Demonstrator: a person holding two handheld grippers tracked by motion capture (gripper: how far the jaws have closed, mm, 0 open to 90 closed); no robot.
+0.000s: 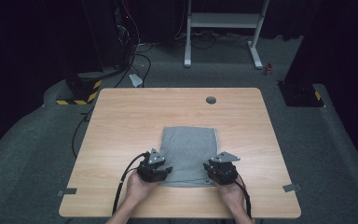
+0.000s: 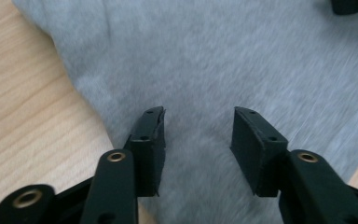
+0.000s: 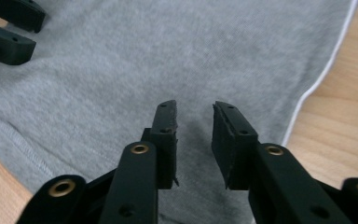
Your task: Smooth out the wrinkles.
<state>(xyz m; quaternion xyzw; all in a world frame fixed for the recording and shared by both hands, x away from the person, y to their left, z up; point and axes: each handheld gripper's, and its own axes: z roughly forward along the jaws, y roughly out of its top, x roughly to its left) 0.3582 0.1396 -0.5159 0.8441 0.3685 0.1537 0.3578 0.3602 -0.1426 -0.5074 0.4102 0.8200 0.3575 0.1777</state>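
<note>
Both the left gripper [image 1: 162, 171] and the right gripper [image 1: 213, 167] hover with jaws spread above the folded grey cloth [image 1: 187, 151] on the bench [image 1: 121, 121].

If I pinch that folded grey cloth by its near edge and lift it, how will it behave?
The grey cloth looks like soft knit lying flat in layers, so it would probably droop and unfold instead of holding its shape. It seems thin, so likely light. Pushed across the smooth wooden table, it may bunch up.

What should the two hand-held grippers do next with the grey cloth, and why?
Probably lower both and pinch the near edge of the cloth. The left hand-held gripper and the right hand-held gripper hang over it with jaws apart and nothing between them, so neither grips it yet.
</note>
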